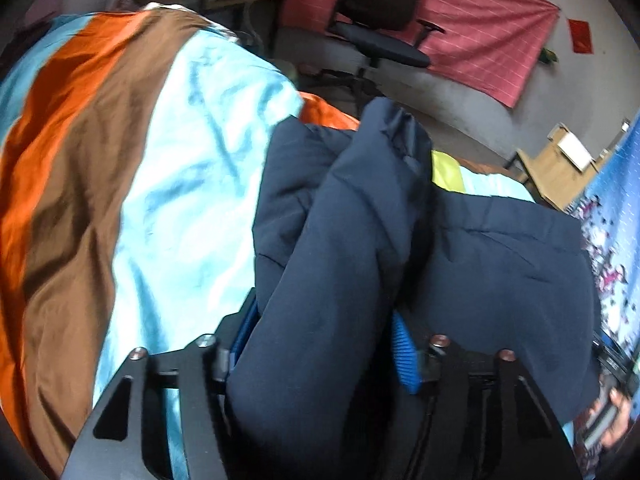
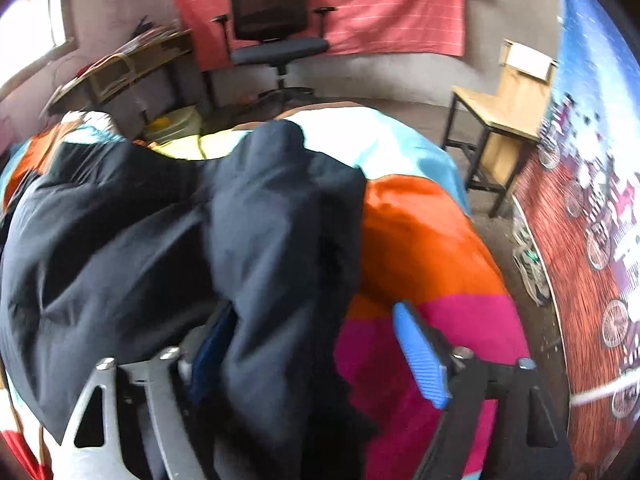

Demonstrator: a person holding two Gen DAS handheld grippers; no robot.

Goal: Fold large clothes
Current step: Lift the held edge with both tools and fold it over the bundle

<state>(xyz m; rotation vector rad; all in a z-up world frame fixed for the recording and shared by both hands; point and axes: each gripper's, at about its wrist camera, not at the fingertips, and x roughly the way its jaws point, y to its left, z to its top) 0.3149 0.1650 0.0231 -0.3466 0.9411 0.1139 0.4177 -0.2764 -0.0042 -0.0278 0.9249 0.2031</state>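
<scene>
The thick fold could slip out of the right gripper [image 2: 320, 344], since its fingers stand wide and only the left pad touches the cloth; the half-made fold would then drop open. The left gripper [image 1: 324, 344] is clamped around a bulky roll of the navy jacket [image 1: 360, 240], fabric filling the gap between both blue pads. The jacket lies bunched on the striped bedspread [image 1: 120, 160]. Beyond stands an office chair [image 2: 272, 32].

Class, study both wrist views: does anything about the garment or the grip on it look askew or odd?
Yes. The navy garment lies bunched and rumpled on the striped bedspread, not flat. The right hand-held gripper looks open, fabric against only one finger; the left hand-held gripper has cloth filling its jaws.
</scene>
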